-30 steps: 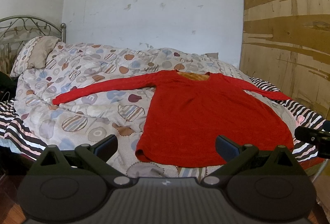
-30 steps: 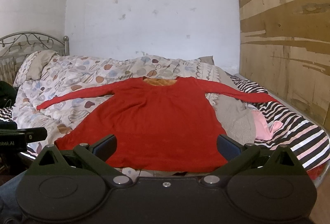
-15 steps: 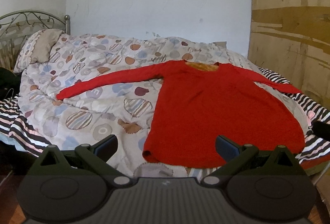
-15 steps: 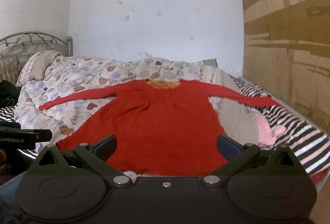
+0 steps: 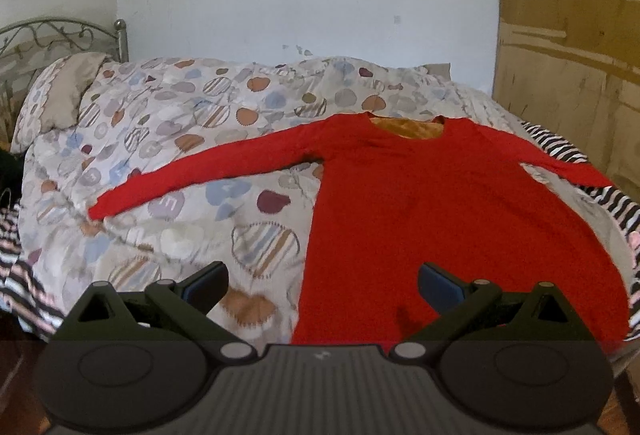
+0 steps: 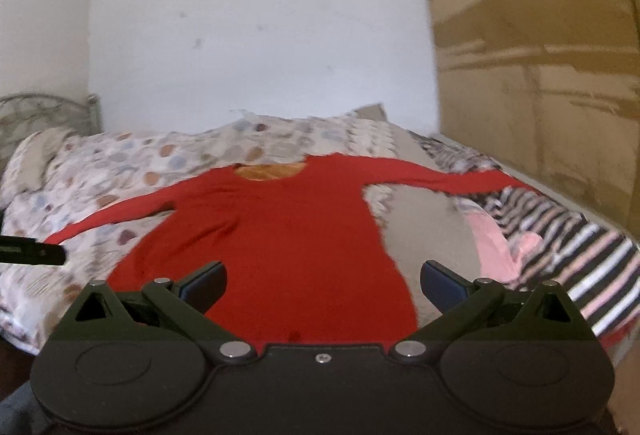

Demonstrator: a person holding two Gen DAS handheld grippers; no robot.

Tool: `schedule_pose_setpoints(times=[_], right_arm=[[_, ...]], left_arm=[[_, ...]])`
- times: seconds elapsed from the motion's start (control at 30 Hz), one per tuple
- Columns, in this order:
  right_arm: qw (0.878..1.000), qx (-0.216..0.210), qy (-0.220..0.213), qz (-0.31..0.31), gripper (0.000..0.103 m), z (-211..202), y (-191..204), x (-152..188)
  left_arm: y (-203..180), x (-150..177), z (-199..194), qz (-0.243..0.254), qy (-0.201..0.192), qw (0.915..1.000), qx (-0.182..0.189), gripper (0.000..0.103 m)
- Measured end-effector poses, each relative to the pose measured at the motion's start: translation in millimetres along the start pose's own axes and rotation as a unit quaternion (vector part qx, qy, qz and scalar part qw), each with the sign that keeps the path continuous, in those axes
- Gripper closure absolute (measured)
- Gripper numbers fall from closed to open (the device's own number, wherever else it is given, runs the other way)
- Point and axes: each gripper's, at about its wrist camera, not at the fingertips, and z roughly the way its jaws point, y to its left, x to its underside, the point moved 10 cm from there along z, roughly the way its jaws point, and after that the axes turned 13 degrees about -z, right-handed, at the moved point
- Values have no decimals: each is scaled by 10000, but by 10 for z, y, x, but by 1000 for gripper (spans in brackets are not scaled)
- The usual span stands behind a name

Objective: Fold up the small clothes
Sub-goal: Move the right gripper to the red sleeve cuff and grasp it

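I hold both tools above the near edge of the bed (image 5: 24, 247), and nothing is folded yet: this looks like the approach before the first grasp. My left tool (image 5: 322, 281) has its fingers spread wide with nothing between them, and my right tool (image 6: 323, 279) is the same, wide apart and empty.

The red long-sleeved top (image 5: 440, 219) lies flat, face up, on the patterned quilt (image 5: 168, 139), hem toward me, neckline toward the wall, both sleeves stretched out sideways. The left sleeve (image 5: 208, 171) runs across the quilt; the right sleeve (image 6: 444, 179) reaches over a striped blanket (image 6: 576, 239), near something pink (image 6: 496, 243).

I judge the next move calls for bringing each tool down to a sleeve or a hem corner, closing on one layer of cloth only, then carrying it across the body. The quilt is soft and lumpy, so I could pinch bedding along with the top.
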Motion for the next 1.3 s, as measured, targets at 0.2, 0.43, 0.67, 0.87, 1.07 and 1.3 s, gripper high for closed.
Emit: schedule_pose_setpoints(times=[0.2, 0.43, 0.67, 0.87, 1.07, 1.3], right_arm=[[9984, 270, 276, 414, 0, 276, -253, 136], [9944, 769, 595, 425, 0, 518, -550, 253], [9837, 947, 1073, 1086, 0, 862, -905, 463], [9745, 1189, 965, 1641, 0, 978, -1314, 507], [9647, 1587, 1175, 1743, 0, 1179, -1709, 502], [9588, 1779, 1346, 1760, 0, 1492, -2084, 332]], left_arm=[[-156, -300, 421, 97, 54, 9998, 165, 0], [-408, -512, 1015, 380, 109, 9990, 228, 0], [-798, -599, 1602, 504, 142, 9971, 556, 0], [-1211, -428, 2040, 659, 309, 9923, 1003, 0], [-1352, -1, 2316, 677, 814, 9858, 1301, 1], [-1386, 142, 2273, 962, 185, 9885, 1155, 0]])
